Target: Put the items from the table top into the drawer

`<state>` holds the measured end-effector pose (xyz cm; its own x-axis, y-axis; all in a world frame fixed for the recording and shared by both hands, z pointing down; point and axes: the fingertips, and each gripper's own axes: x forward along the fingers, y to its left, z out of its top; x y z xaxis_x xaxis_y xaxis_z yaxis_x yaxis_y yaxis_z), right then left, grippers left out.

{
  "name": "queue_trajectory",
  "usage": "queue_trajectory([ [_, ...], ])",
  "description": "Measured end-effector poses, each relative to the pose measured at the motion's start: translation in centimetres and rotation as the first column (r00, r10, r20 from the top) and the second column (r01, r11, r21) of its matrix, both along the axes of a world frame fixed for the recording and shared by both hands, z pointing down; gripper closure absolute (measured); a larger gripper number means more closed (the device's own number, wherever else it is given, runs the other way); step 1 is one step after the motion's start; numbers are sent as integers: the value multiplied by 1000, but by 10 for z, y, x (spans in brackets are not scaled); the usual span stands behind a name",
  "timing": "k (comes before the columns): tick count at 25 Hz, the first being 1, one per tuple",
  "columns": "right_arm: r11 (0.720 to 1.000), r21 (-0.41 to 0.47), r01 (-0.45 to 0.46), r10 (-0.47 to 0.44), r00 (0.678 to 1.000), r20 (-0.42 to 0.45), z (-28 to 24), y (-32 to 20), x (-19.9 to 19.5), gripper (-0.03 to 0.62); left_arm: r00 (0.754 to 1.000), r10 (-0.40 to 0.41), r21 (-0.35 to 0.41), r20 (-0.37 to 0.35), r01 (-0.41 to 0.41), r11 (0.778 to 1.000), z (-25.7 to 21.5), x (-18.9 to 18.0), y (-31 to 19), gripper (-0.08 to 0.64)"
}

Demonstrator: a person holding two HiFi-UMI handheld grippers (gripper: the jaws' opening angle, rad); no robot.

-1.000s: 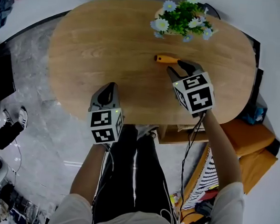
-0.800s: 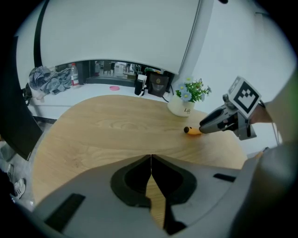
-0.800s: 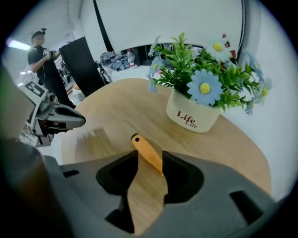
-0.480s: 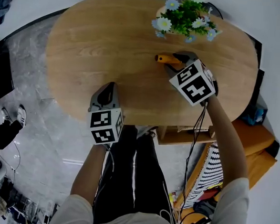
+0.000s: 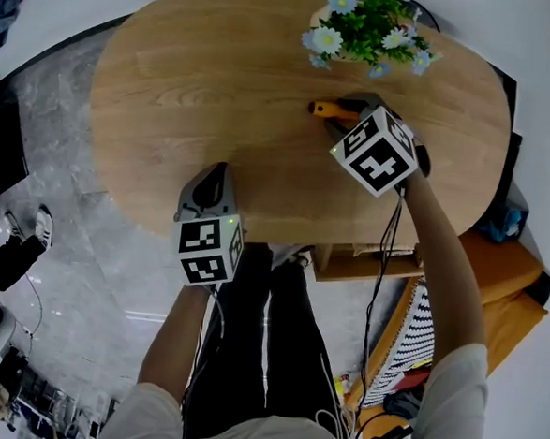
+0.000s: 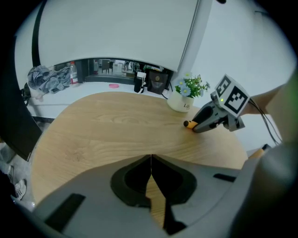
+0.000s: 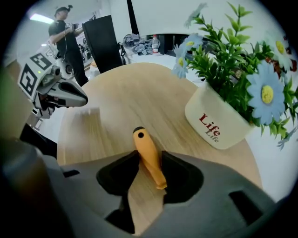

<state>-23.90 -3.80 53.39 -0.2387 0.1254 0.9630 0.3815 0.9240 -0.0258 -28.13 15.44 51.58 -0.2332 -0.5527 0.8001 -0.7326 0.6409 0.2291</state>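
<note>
Right gripper (image 5: 348,118) points steeply down over the orange-handled tool (image 7: 148,155), which lies flat on the bench (image 5: 200,87) near the flower pot (image 7: 219,123). My jaws are wide, straddling the handle. They've just been closing but aren't clamped: there's a gap on one side. I'm set across the handle so the pads meet its sides. Left gripper (image 6: 151,162) has its jaws fully together and empty, parked over the near bench edge, clear of the pick. I can't pick out the drawer.

Right gripper (image 5: 349,117) over an orange handle (image 5: 324,108) on the wooden table (image 5: 191,77)
</note>
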Motion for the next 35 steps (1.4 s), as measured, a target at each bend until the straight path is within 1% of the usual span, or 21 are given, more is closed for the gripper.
queue_trajectory([
  [4,1000,-23,13,-14,1000,-16,0,2,0,454,1000,-10,-7,0,10,1000,0,-1,4,551],
  [7,999,9,43,-43,999,-22,-1,0,-1,483,1000,-12,-9,0,12,1000,0,0,5,551],
  [9,1000,18,20,-20,1000,-13,-2,-1,-1,492,1000,-6,-7,0,6,1000,-1,2,5,551],
  [12,999,-4,-47,47,999,-1,-8,1,4,494,1000,11,-6,5,-11,1000,-3,5,3,551],
  [16,997,20,-75,75,997,-7,-17,-2,22,495,1000,21,0,14,-21,1000,-9,10,1,551],
  [19,992,12,-125,125,992,-7,-22,-5,41,495,999,36,5,17,-36,999,-12,20,-3,551],
  [22,985,11,-171,171,985,0,-27,-6,63,495,997,72,9,23,-72,997,-15,37,-8,551],
  [28,972,26,-232,232,973,5,-47,-4,117,495,991,133,23,28,-134,991,-26,75,-14,551],
  [31,958,24,-286,286,958,11,-56,-7,153,494,985,171,25,28,-172,985,-31,101,-19,551],
  [35,928,14,-373,373,928,17,-67,-10,202,495,975,222,24,30,-223,975,-38,135,-25,551],
])
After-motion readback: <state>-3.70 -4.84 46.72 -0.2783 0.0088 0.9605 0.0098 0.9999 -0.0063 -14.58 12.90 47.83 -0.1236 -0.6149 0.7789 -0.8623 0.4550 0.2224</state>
